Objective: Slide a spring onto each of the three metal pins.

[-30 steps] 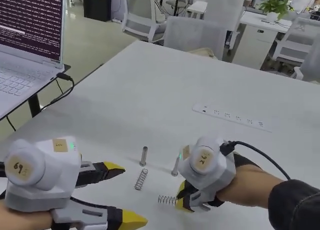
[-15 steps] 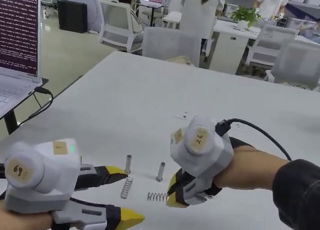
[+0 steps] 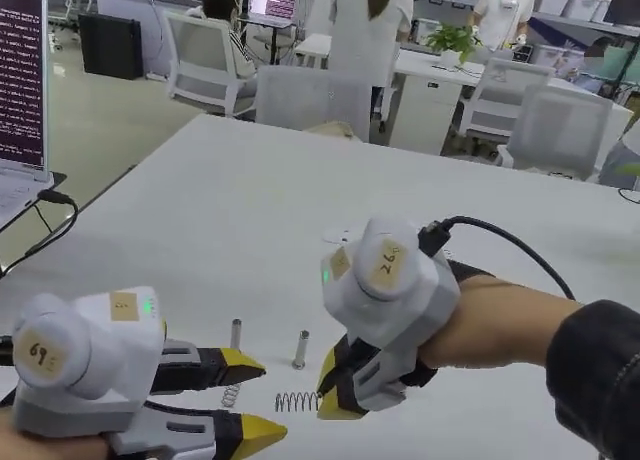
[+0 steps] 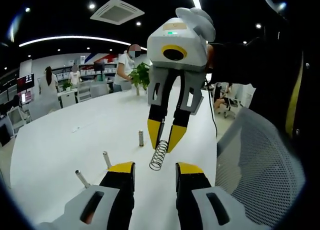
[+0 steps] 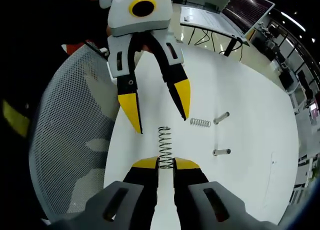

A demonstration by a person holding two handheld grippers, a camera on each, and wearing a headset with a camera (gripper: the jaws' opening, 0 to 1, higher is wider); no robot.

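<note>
Right gripper view: the spring (image 5: 164, 140), pinched endwise by the right tongs (image 5: 165, 164), is aimed between the open, empty left tongs (image 5: 160, 118).

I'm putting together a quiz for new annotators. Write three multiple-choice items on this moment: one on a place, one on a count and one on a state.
1. Where is the loose spring?
A) slid onto a pin
B) inside a box
C) lying on the table beside the pins

2. How many pins stand in the left gripper view?
A) one
B) three
C) five

3. What is the right gripper doing?
A) shut on a spring
B) wide open and empty
C) shut on a pin

Answers:
1 C: in the right gripper view it lies flat on the white top next to two pins.
2 B: three upright pins rise from the table there, all bare.
3 A: its yellow tips pinch one end of the coil, which sticks out ahead of them.
</note>
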